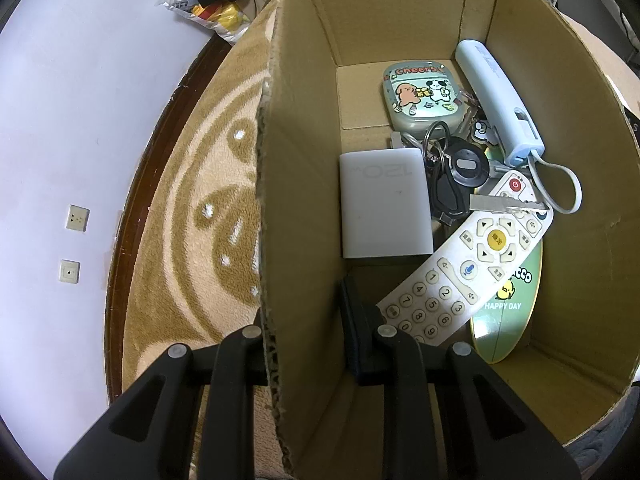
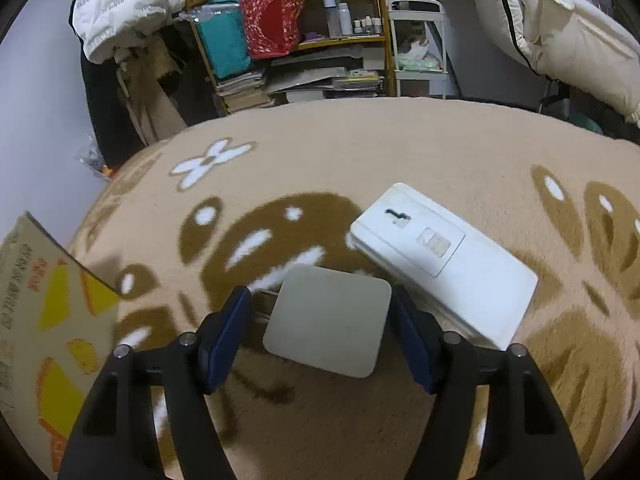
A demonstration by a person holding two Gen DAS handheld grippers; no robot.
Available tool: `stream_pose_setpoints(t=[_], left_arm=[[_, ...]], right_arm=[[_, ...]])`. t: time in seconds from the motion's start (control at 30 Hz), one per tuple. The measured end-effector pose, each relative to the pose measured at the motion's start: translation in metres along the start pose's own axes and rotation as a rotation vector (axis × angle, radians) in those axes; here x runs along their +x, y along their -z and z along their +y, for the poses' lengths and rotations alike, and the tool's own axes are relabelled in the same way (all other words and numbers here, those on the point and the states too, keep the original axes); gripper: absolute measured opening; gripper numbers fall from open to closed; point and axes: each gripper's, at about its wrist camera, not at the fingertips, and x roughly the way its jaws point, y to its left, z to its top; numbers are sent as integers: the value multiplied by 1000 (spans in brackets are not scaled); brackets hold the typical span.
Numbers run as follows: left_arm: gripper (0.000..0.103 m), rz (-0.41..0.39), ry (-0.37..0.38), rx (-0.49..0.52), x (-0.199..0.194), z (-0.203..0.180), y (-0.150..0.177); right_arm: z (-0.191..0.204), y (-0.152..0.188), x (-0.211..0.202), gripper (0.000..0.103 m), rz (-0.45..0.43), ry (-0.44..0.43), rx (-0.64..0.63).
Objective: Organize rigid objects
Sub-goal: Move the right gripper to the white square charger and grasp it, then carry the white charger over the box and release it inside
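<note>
My left gripper (image 1: 308, 340) is shut on the near wall of an open cardboard box (image 1: 272, 208), one finger inside and one outside. The box holds a white charger (image 1: 384, 204), a white remote (image 1: 468, 264), a key bunch (image 1: 456, 176), a cartoon case (image 1: 420, 94), a pale blue power bank (image 1: 500, 104) and a green disc (image 1: 508, 312). My right gripper (image 2: 320, 320) is open, its fingers either side of a grey square block (image 2: 328, 324) on the rug, not touching it. A white flat device (image 2: 444, 264) lies just beyond.
A beige and brown patterned rug (image 2: 400, 152) covers the surface. The box's printed flap (image 2: 44, 312) shows at the left of the right wrist view. Shelves (image 2: 304, 40) and bedding (image 2: 560, 36) stand behind. A snack bag (image 1: 208, 12) lies on the floor.
</note>
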Motion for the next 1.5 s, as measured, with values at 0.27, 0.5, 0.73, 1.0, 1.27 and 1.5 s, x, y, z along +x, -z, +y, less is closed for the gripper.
stream_pose_setpoints(t=[0.27, 0.5, 0.73, 1.0, 1.27, 1.5], left_arm=[[22, -2, -4, 3, 1, -3, 1], [22, 1, -8, 6, 1, -3, 0], [22, 1, -10, 7, 1, -3, -1], [22, 2, -7, 4, 0, -5, -1], [22, 3, -5, 1, 0, -4, -2], [22, 3, -5, 3, -1, -4, -2]], right_arm=[[20, 0, -13, 74, -28, -12, -72], [27, -2, -30, 70, -35, -10, -78], [41, -1, -48, 69, -36, -58, -86], [70, -8, -86, 69, -124, -147, -133], [106, -11, -122, 69, -204, -249, -196], [138, -4, -142, 69, -223, -365, -242]])
